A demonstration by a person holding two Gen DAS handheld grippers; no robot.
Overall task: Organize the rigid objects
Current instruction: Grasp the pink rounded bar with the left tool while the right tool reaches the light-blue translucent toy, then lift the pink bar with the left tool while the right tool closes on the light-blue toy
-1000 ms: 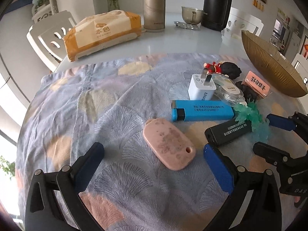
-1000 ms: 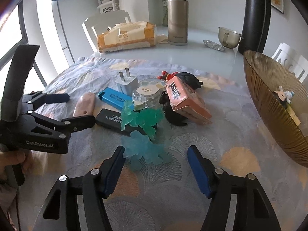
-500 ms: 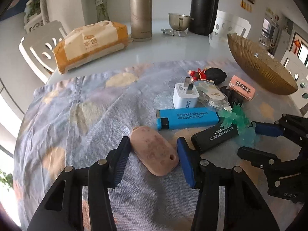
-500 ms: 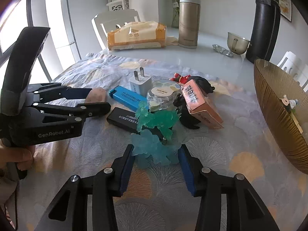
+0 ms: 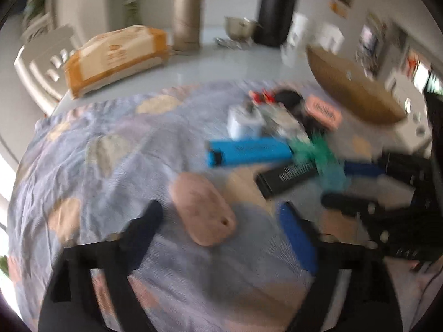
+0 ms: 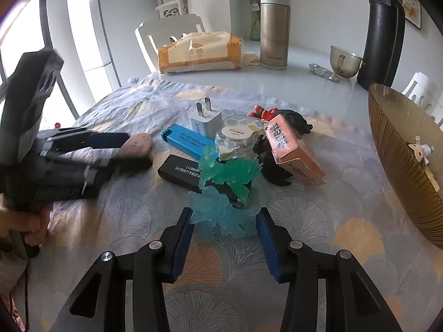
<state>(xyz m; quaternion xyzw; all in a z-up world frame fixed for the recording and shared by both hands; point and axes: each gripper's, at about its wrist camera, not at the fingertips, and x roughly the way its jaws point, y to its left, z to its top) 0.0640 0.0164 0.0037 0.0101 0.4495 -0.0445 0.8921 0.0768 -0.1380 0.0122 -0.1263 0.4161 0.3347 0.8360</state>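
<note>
One pink oval case, lying flat on the patterned cloth between the wide-spread fingers of the left tongs, touched by neither; half a second ago these fingers stood narrow about it, so they have opened again. The left view is blurred. One pale blue-green plastic figure, on the cloth between the fingertips of the right tongs, which stand narrow on either side of it; whether the pads press it I cannot tell. Just beyond the right tongs: one black lighter, one blue lighter, one white plug, one clear round box, one pink carton, one dark figure. Far right of the right tongs: one amber bowl. Far beyond: one tissue pack, two flasks, one cup.
</note>
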